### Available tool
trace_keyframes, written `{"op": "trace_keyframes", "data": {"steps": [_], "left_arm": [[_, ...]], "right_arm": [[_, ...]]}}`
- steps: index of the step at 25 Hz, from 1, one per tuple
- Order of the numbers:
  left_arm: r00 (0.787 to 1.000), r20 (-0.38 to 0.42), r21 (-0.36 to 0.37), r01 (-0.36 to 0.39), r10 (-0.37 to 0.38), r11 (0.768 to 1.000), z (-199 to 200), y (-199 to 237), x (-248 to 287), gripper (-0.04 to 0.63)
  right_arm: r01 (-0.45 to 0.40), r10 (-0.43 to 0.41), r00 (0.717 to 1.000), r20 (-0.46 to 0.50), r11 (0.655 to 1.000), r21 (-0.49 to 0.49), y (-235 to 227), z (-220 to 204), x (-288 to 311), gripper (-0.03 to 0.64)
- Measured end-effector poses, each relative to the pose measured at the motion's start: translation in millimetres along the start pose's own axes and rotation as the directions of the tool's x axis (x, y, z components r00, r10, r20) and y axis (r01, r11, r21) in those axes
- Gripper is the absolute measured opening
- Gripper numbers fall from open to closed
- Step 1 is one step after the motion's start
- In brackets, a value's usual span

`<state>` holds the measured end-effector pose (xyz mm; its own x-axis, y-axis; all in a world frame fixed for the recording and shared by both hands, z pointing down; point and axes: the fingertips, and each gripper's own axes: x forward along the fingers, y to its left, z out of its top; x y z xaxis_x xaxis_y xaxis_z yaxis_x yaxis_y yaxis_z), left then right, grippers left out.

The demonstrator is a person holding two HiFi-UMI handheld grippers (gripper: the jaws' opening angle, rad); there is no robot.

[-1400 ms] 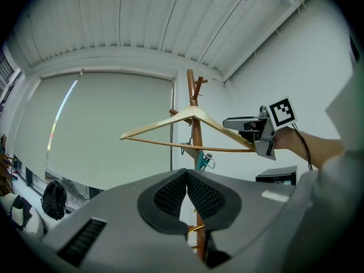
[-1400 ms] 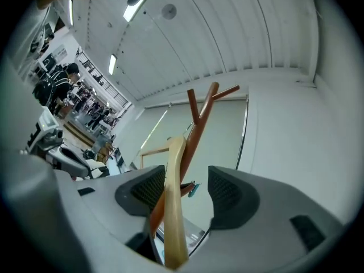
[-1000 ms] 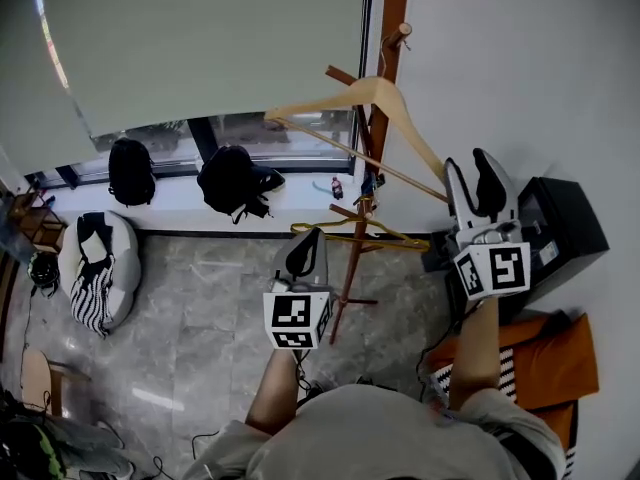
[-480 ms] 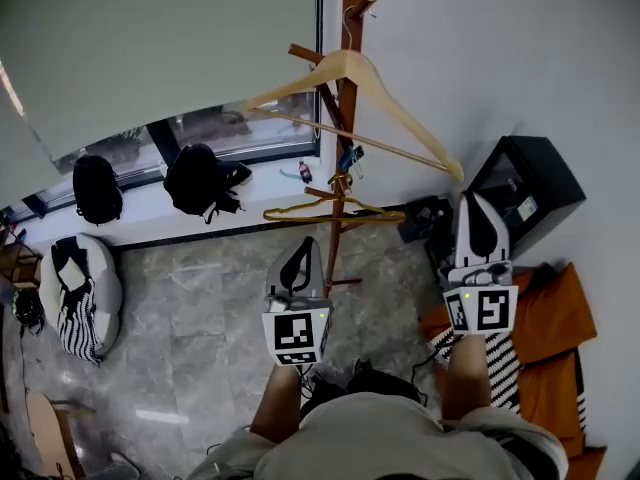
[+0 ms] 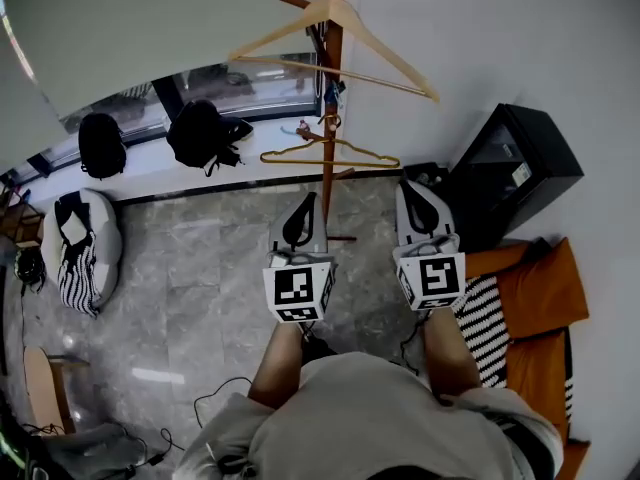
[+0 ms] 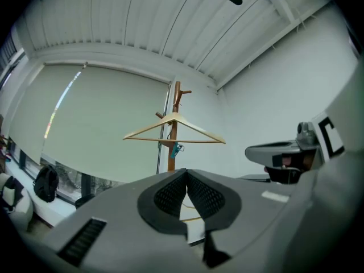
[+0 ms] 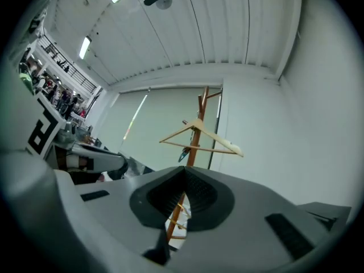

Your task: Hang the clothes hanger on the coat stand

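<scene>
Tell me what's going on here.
A person holds a gripper in each hand in front of a wooden coat stand. The clothes hanger hangs high on the stand, touched by neither gripper. The left gripper and the right gripper both sit low, near the person's body, jaws together with nothing between them. The hanging looks done.

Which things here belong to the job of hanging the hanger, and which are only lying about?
For the job: wooden hanger, coat stand.

Lying about: two backpacks, black box, beanbag.
</scene>
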<state>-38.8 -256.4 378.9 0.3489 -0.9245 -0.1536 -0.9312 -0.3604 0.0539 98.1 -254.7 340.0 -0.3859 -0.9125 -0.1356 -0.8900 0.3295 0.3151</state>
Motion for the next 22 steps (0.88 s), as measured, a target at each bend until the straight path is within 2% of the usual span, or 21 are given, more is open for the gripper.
{"op": "trace_keyframes", "data": {"steps": [5, 8, 11, 17, 22], "left_arm": [[0.998, -0.051, 0.027, -0.034, 0.035, 0.999, -25.9, -44.5, -54.8, 0.011], [0.990, -0.125, -0.002, -0.066, 0.065, 0.998, -53.5, -71.8, -98.9, 0.011], [0.985, -0.156, -0.003, -0.074, 0.073, 0.997, -67.4, -101.7, -135.9, 0.011], [0.985, -0.173, 0.021, -0.016, 0.019, 1.000, -71.9, -157.8, -171.6, 0.011], [0.979, -0.203, 0.006, 0.032, -0.031, 0.999, -73.5, -189.8, -184.1, 0.011]], "right_arm": [[-0.096, 0.101, 0.993, -0.055, 0.991, 0.091, 30.0, -31.8, -63.6, 0.005], [-0.109, 0.121, 0.989, -0.089, 0.985, 0.131, 38.3, -50.5, -113.9, 0.005], [-0.113, 0.128, 0.987, -0.102, 0.984, 0.138, 42.4, -61.2, -157.6, 0.005], [-0.114, 0.133, 0.986, -0.097, 0.977, 0.178, 47.5, -62.0, -219.1, 0.005], [-0.087, 0.109, 0.990, -0.090, 0.972, 0.216, 38.6, -59.2, -248.5, 0.005]]}}
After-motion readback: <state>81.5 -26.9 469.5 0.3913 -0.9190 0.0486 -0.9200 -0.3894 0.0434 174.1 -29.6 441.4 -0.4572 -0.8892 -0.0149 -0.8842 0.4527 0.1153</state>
